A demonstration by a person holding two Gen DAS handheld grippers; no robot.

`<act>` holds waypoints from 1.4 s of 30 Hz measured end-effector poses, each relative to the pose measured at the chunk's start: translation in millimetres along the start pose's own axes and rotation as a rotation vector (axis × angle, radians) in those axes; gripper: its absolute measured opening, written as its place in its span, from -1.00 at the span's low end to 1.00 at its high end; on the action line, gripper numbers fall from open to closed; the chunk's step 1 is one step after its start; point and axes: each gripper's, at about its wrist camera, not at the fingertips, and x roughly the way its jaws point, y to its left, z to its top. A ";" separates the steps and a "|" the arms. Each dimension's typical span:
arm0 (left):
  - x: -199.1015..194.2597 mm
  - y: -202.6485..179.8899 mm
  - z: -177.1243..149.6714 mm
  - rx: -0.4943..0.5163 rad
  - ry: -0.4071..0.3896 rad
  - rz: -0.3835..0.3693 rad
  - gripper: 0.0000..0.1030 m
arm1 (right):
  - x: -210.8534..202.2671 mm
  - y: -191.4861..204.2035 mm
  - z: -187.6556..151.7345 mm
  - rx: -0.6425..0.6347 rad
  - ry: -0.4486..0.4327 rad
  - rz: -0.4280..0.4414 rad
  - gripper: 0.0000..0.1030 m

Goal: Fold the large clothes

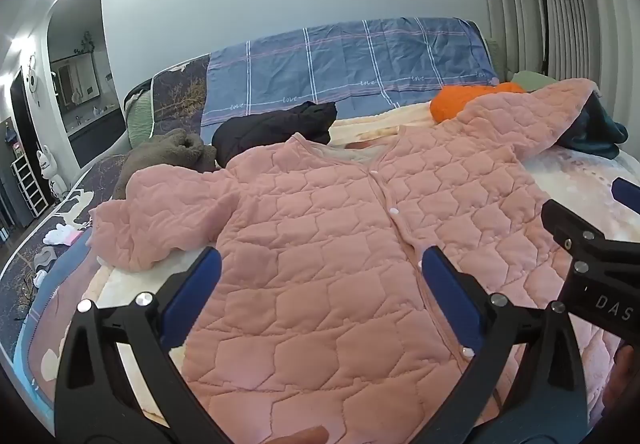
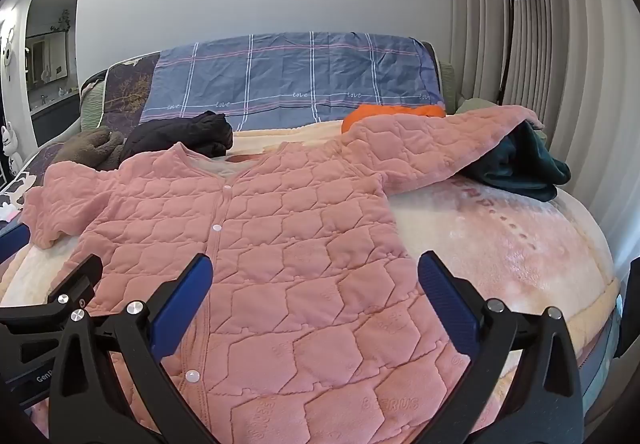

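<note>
A pink quilted jacket point(image 1: 332, 228) lies flat and buttoned, front up, on the bed; it also shows in the right wrist view point(image 2: 280, 244). Its left sleeve point(image 1: 160, 220) is bunched up; its right sleeve point(image 2: 432, 148) stretches out over a dark teal garment point(image 2: 524, 164). My left gripper point(image 1: 320, 268) is open and empty, above the jacket's lower left half. My right gripper point(image 2: 316, 276) is open and empty, above the lower right half. The right gripper's body shows at the right edge of the left wrist view point(image 1: 592, 256).
Other clothes lie near the head of the bed: a black garment point(image 1: 276, 128), a brown fuzzy one point(image 1: 172, 156), an orange one point(image 1: 460, 100). A blue plaid cover point(image 1: 348, 64) drapes the headboard. A floor lamp point(image 2: 508, 32) and curtains stand at the right. The bed's cream blanket point(image 2: 500, 244) lies under the jacket.
</note>
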 end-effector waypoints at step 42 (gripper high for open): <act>1.0 6.3 3.1 -0.027 0.006 -0.026 0.96 | -9.8 -5.9 9.2 0.017 -0.054 -0.012 0.97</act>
